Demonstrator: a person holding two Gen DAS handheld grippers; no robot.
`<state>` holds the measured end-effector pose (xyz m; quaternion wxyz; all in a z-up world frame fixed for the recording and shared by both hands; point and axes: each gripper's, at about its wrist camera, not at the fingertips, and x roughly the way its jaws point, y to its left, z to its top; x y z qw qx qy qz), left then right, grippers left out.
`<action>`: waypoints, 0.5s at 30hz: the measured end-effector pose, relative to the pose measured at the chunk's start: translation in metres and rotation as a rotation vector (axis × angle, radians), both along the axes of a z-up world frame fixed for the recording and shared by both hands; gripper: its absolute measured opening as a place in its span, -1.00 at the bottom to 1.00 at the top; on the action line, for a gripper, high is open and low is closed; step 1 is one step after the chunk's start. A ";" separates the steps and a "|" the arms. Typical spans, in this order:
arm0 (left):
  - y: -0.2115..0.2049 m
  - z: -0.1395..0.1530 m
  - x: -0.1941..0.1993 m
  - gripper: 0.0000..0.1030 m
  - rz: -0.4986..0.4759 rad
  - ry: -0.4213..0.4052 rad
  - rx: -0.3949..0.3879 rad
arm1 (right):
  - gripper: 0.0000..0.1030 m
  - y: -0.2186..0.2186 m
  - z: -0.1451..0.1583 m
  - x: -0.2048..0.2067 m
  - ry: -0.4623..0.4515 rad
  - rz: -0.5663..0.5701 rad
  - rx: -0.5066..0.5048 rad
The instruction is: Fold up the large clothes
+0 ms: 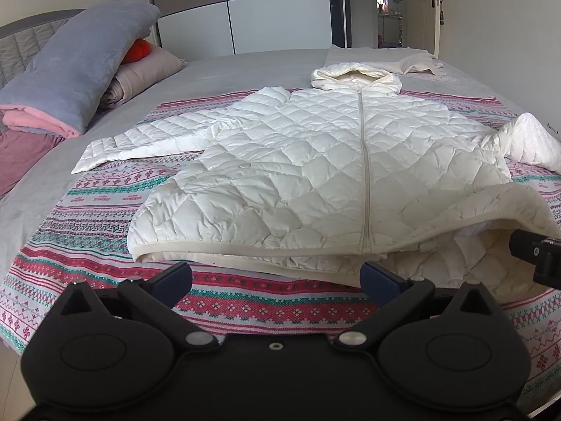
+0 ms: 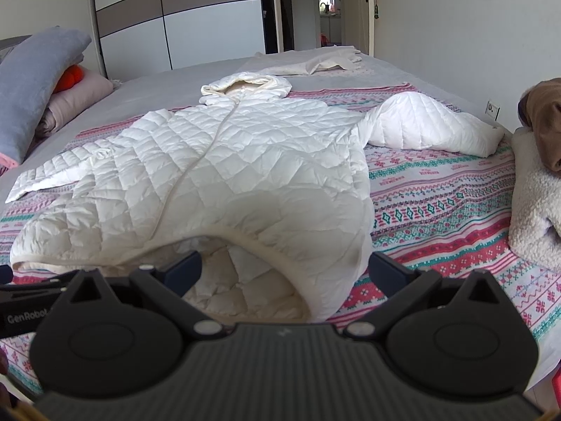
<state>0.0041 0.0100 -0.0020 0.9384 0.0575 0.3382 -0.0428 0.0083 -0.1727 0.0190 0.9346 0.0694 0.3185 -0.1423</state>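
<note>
A white quilted hooded jacket (image 1: 315,161) lies zipped and front-up on a patterned blanket (image 1: 105,217) spread over a grey bed (image 1: 224,70), its hood toward 12 o'clock and its hem toward 6 o'clock. One sleeve stretches out toward 9 o'clock in the left wrist view; the other reaches toward 3 o'clock, bent at the cuff. The left gripper (image 1: 277,277) hovers just short of the hem with its jaws spread wide, holding nothing. The right gripper (image 2: 285,270) is likewise wide open, its fingers straddling the hem's corner, which is lifted and bulges so the lining shows beneath. Grey and pink pillows (image 1: 80,70) are stacked at 10 o'clock, a pale folded cloth (image 1: 385,59) lies at 12 o'clock past the hood, and a fleecy cream pile (image 2: 536,203) sits at 3 o'clock in the right wrist view.
</note>
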 end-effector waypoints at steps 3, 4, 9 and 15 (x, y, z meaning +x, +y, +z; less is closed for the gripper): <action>0.003 0.000 0.003 1.00 0.001 0.004 -0.016 | 1.00 -0.004 0.003 0.001 -0.007 -0.015 -0.001; 0.005 0.001 0.003 1.00 0.004 -0.005 -0.019 | 1.00 -0.006 0.005 0.001 -0.012 -0.021 -0.004; 0.016 0.006 0.003 1.00 -0.025 -0.168 -0.044 | 1.00 -0.019 0.005 0.006 -0.022 -0.034 -0.038; 0.047 0.026 0.054 1.00 -0.096 -0.081 -0.086 | 0.99 -0.063 0.014 0.029 0.013 -0.042 0.087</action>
